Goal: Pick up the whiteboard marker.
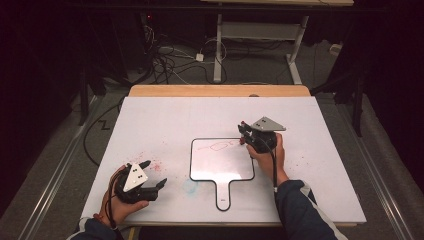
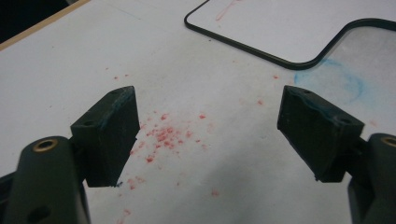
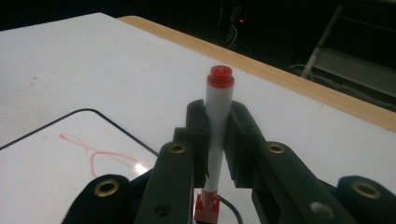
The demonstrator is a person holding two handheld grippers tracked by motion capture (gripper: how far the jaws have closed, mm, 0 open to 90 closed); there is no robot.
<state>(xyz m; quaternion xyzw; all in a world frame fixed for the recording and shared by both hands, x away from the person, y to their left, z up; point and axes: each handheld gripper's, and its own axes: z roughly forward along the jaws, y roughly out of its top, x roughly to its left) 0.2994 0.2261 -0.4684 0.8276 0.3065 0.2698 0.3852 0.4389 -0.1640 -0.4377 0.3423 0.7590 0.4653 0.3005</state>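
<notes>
A small whiteboard [image 1: 220, 162] with a black rim and a handle lies in the middle of the white table; faint red loops [image 3: 100, 156] are drawn along its far part. My right gripper [image 1: 245, 134] is at the board's far right corner, shut on a white marker [image 3: 217, 135] with a red end, which stands upright between the jaws. My left gripper [image 1: 152, 174] rests open near the table's front left, above a patch of red specks [image 2: 163, 135], with nothing between its pads [image 2: 114, 135].
The white table [image 1: 165, 120] has a wooden strip [image 1: 220, 90] along its far edge. A faint blue smear [image 2: 348, 81] marks the surface beside the board's handle [image 1: 223, 194]. Cables and desk legs [image 1: 218, 50] lie on the dark floor beyond.
</notes>
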